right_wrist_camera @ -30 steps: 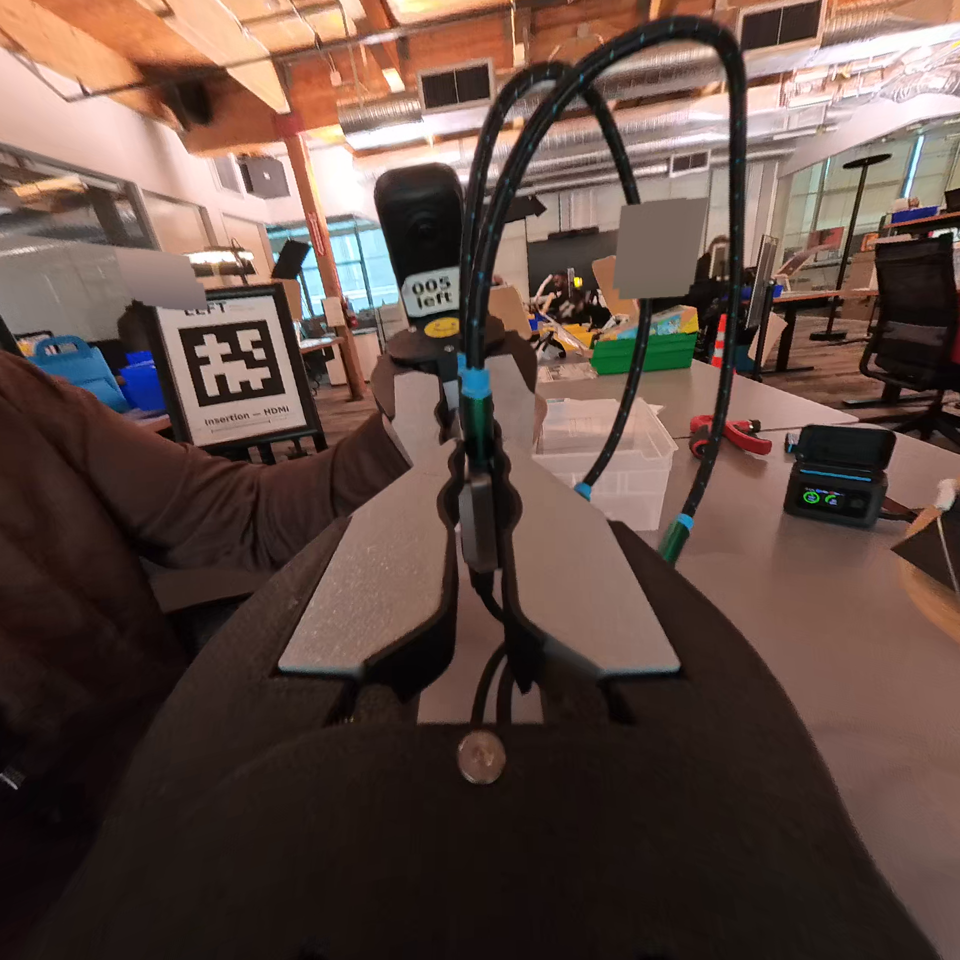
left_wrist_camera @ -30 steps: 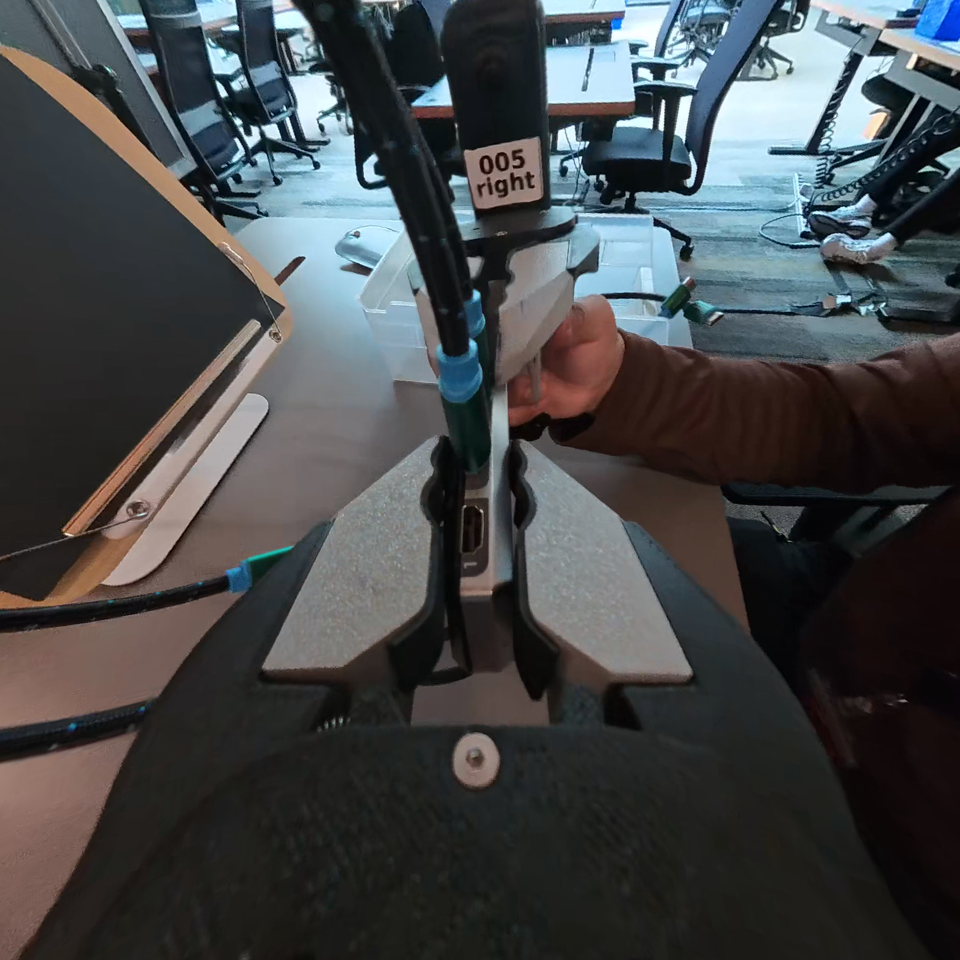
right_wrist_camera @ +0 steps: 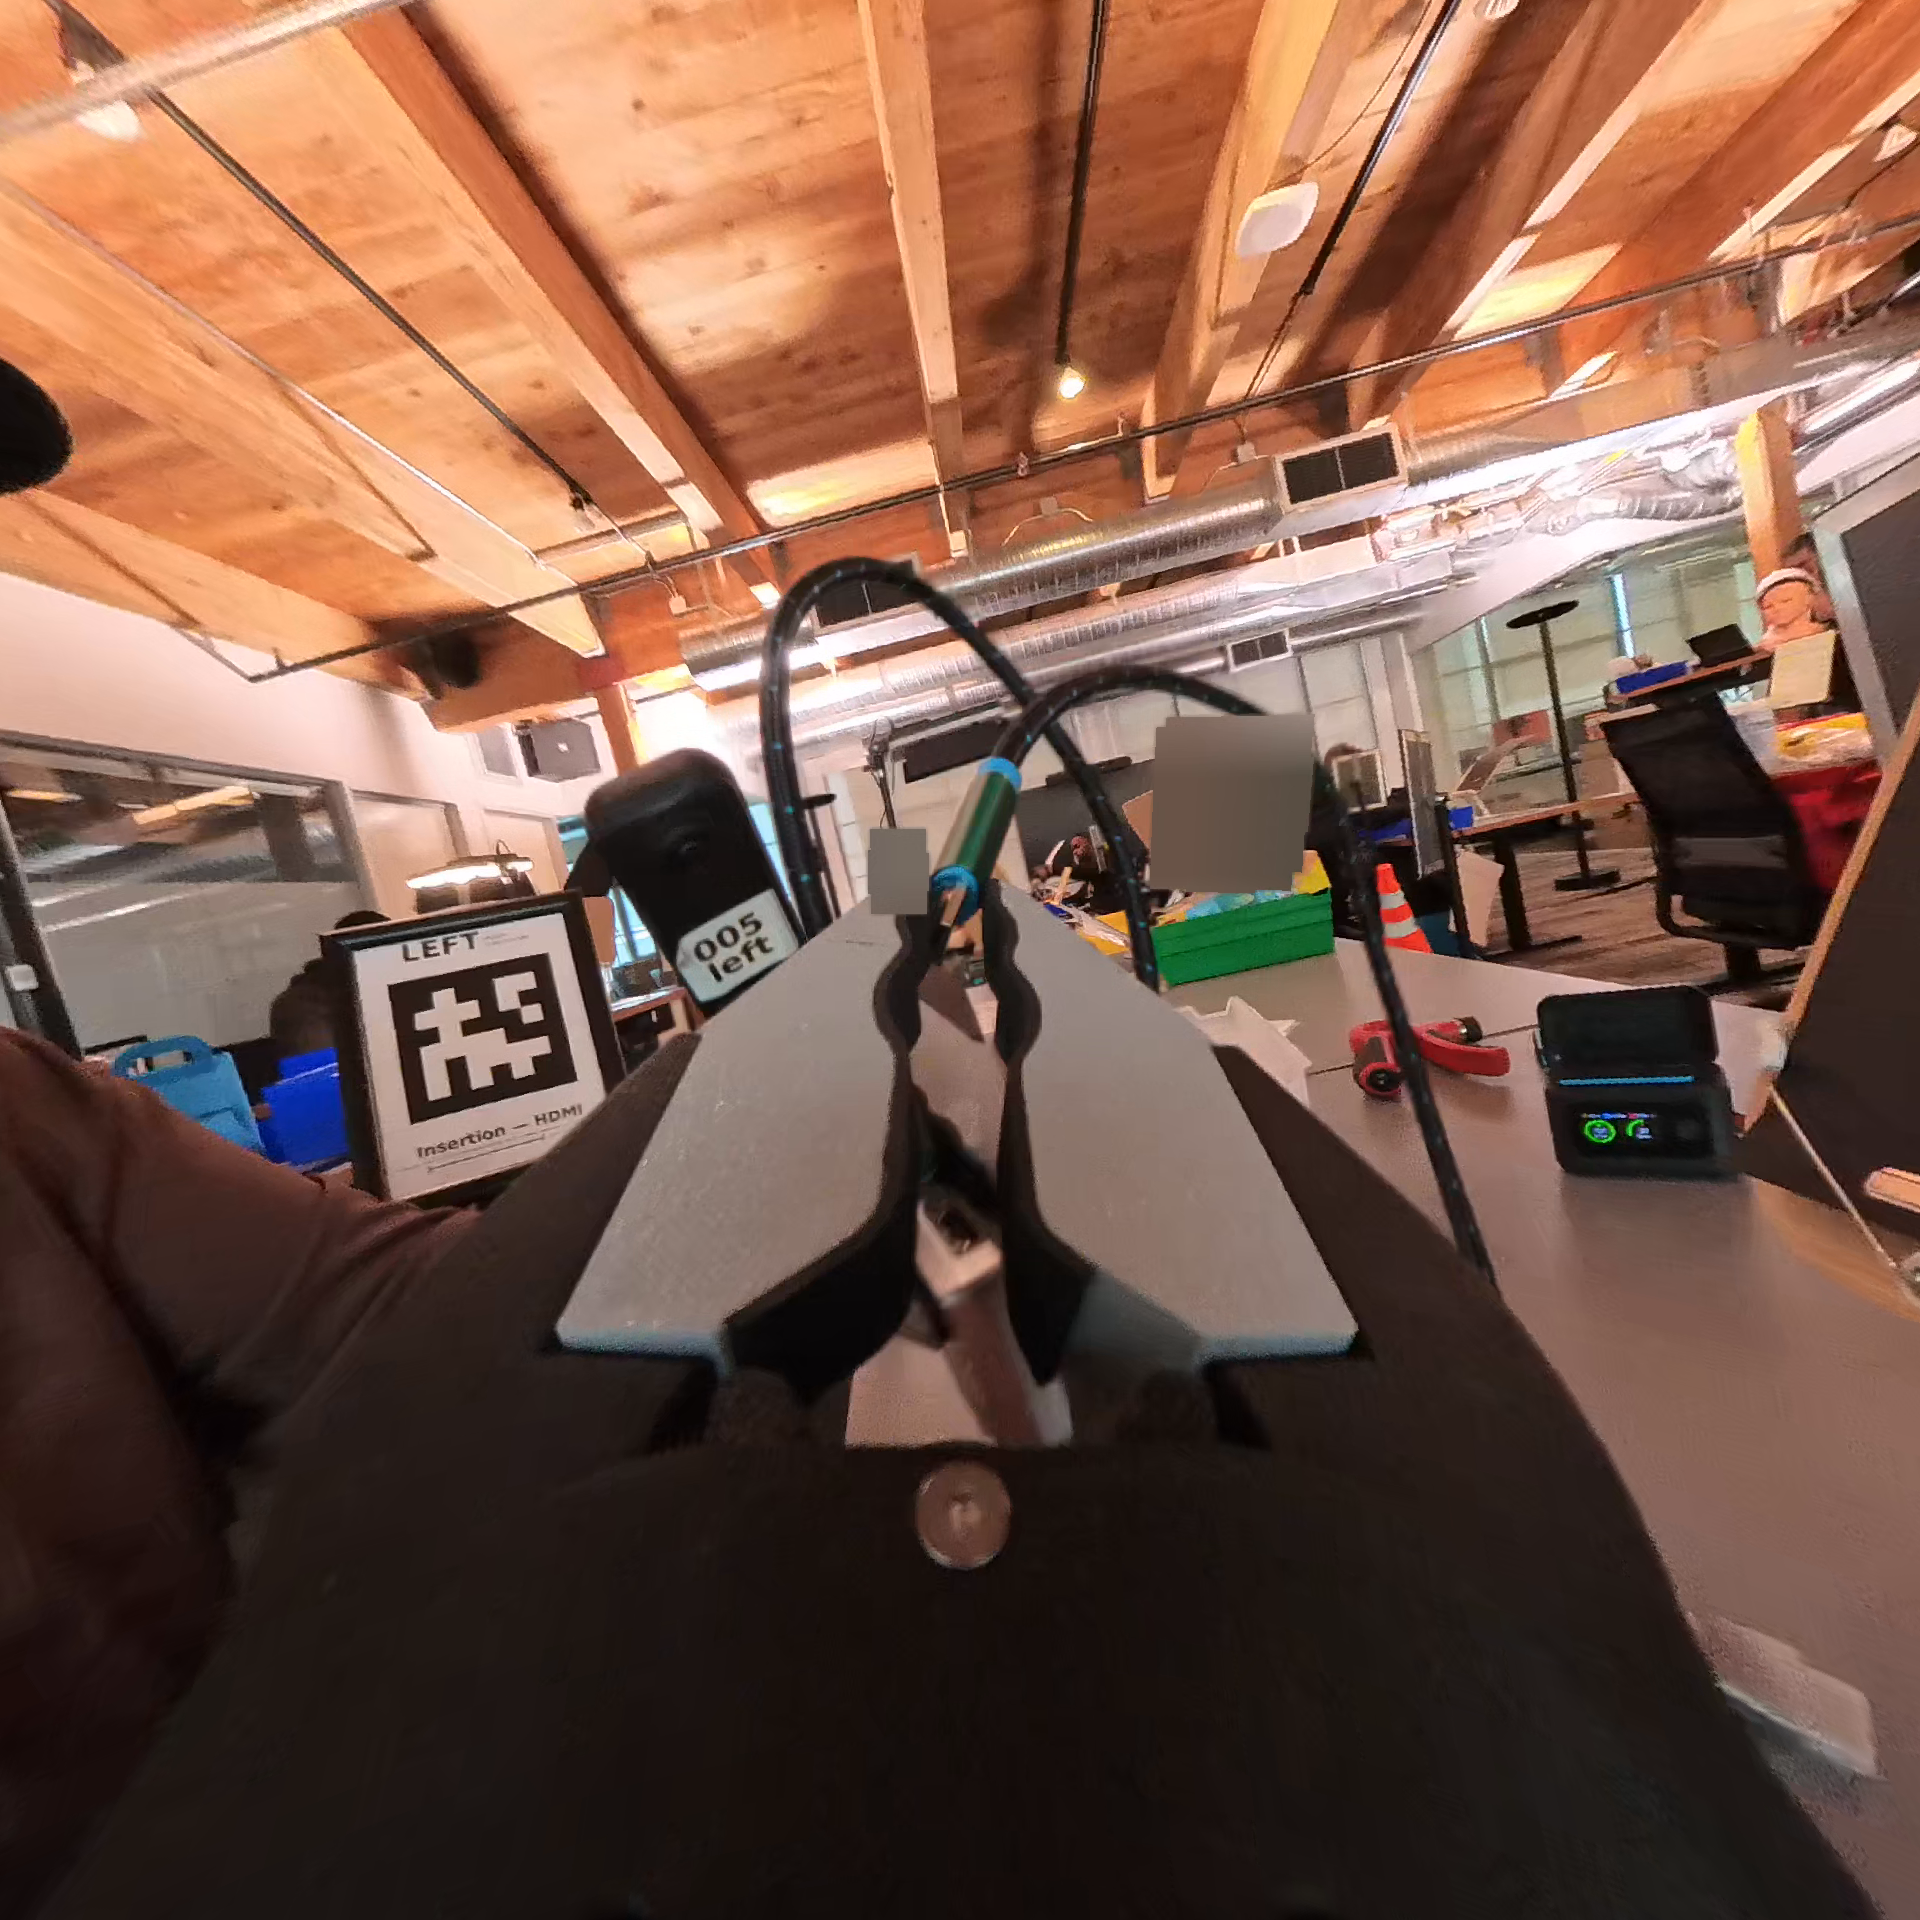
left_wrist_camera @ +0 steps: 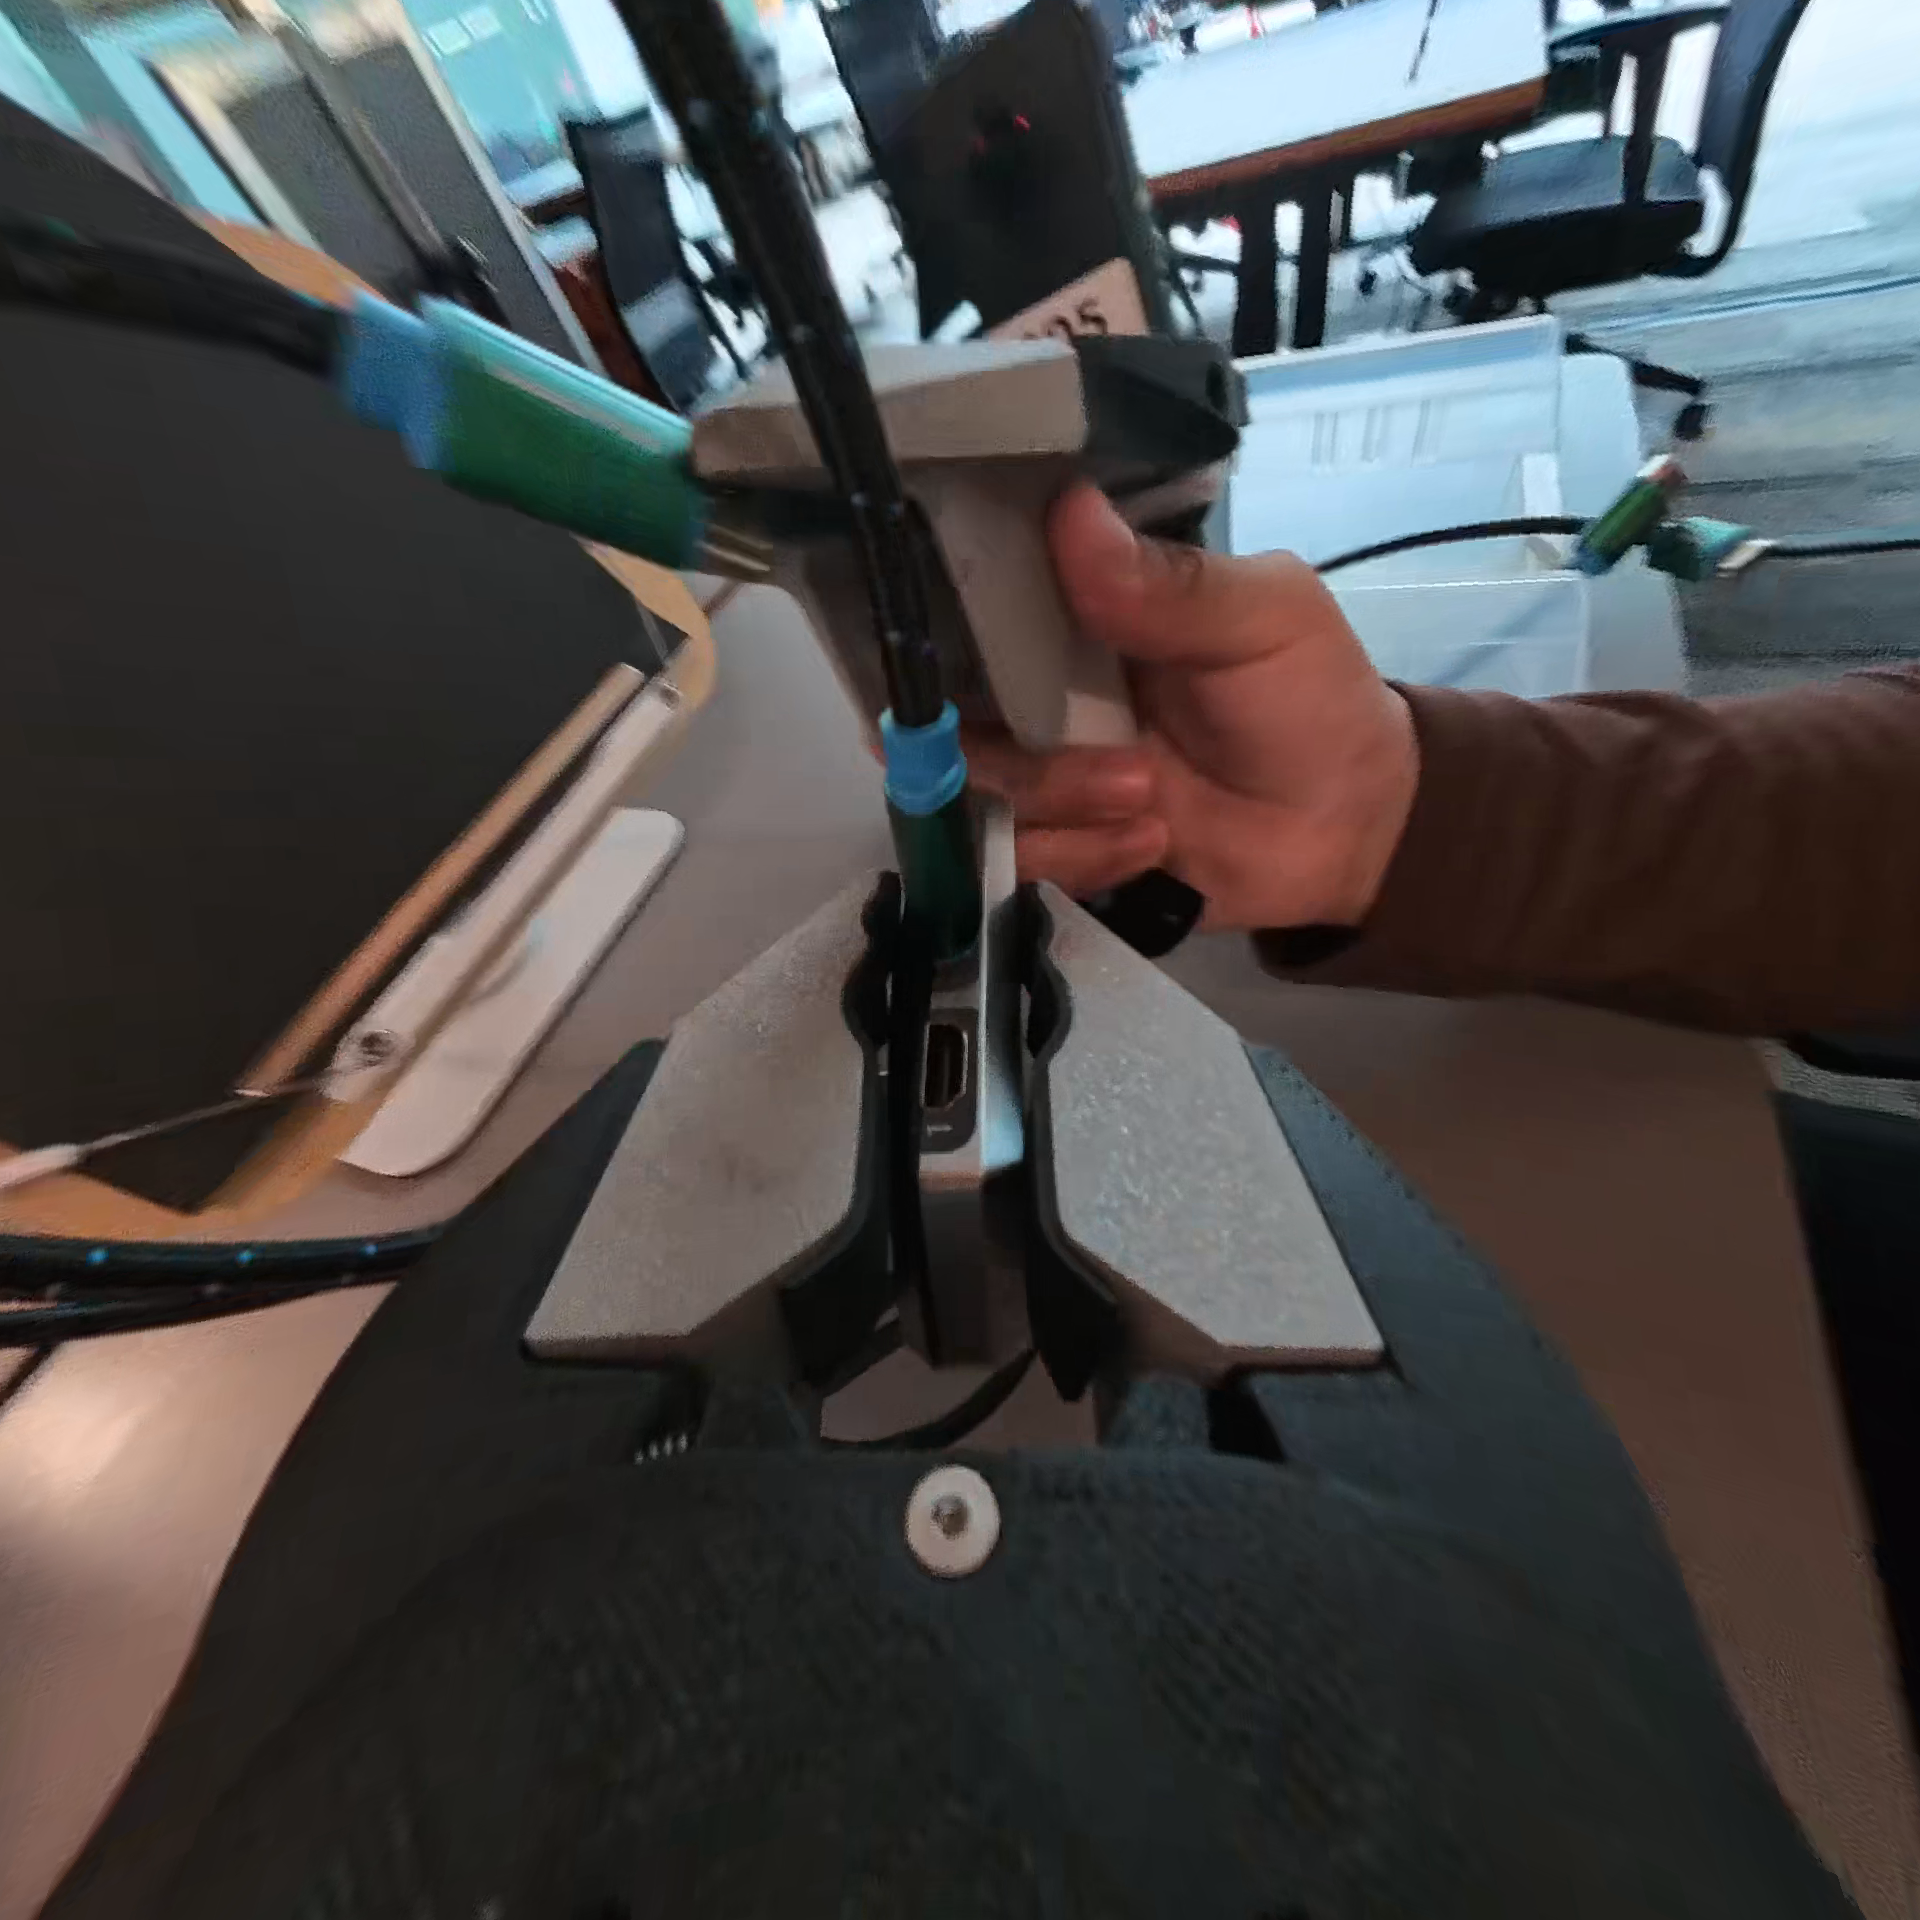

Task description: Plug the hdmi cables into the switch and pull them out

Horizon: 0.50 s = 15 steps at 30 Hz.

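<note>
My left gripper [left_wrist_camera: 951, 920] is shut on the grey HDMI switch [left_wrist_camera: 961, 1127] and holds it upright above the table. One green HDMI plug with a blue collar [left_wrist_camera: 930, 831] sits in the switch's top end. An empty port [left_wrist_camera: 945, 1060] faces the camera. My right gripper [left_wrist_camera: 717, 468], held by a hand [left_wrist_camera: 1216, 727], is shut on a second green plug [left_wrist_camera: 561, 447]. That plug is free of the switch, up and to the left. In the right wrist view the right gripper [right_wrist_camera: 951, 925] points upward and the plug [right_wrist_camera: 977, 821] sticks out past its tips, its black cable [right_wrist_camera: 1101, 696] looping away.
A black board in a wooden frame [left_wrist_camera: 208, 727] leans at the left. Black braided cables [left_wrist_camera: 208, 1262] lie below it. A clear plastic bin [left_wrist_camera: 1455, 468] stands behind, with more green plugs [left_wrist_camera: 1652, 530] by it. A red hand tool [right_wrist_camera: 1423, 1049] and a small black device [right_wrist_camera: 1631, 1091] lie on the table at right.
The right gripper has pulled its plug out of the switch and swung up and away, tilting toward the ceiling. The left gripper still holds the switch with one plug in it.
</note>
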{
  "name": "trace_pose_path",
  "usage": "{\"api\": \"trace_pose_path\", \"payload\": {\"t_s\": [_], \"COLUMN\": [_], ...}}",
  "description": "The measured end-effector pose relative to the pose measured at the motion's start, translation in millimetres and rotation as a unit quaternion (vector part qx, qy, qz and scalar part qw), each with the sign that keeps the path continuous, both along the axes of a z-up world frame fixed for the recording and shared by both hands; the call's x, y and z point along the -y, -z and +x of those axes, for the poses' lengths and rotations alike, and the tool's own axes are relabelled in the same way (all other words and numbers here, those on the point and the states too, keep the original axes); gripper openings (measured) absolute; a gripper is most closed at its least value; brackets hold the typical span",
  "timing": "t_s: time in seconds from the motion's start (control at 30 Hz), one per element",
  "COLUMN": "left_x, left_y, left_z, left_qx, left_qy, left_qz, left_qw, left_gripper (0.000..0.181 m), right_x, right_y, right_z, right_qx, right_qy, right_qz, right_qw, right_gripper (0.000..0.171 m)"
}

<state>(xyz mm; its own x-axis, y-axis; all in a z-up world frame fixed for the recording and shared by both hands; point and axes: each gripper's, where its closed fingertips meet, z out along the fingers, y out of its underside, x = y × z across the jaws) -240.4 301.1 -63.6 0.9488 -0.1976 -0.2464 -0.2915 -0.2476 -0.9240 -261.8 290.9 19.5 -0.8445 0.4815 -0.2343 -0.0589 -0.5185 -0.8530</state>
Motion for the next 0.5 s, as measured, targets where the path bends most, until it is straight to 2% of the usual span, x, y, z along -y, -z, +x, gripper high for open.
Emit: {"api": "trace_pose_path", "payload": {"t_s": [0.07, 0.2, 0.33, 0.4, 0.5], "left_x": [3, 17, 37, 43, 46], "left_y": [0, 28, 45, 45, 38], "left_z": [-13, -37, -40, -43, -58], "left_qx": [-0.035, -0.065, -0.125, -0.163, -0.156], "left_qy": [-0.015, -0.044, -0.030, -0.031, -0.056], "left_qz": [0.024, 0.037, 0.097, 0.095, 0.108], "left_qw": [0.999, 0.996, 0.987, 0.982, 0.980], "left_gripper": [0.022, 0.021, 0.022, 0.022, 0.022], "right_x": [-3, -18, -44, -47, -41], "right_y": [-2, 2, 19, 17, 15], "right_z": [0, -10, -27, -26, -24], "right_qx": [-0.002, 0.015, 0.057, 0.047, 0.032], "right_qy": [0.007, 0.063, 0.183, 0.217, 0.251], "right_qz": [-0.006, -0.012, 0.021, 0.046, 0.091], "right_qw": [1.000, 0.998, 0.981, 0.974, 0.963], "right_gripper": [0.006, 0.007, 0.007, 0.007, 0.006]}}
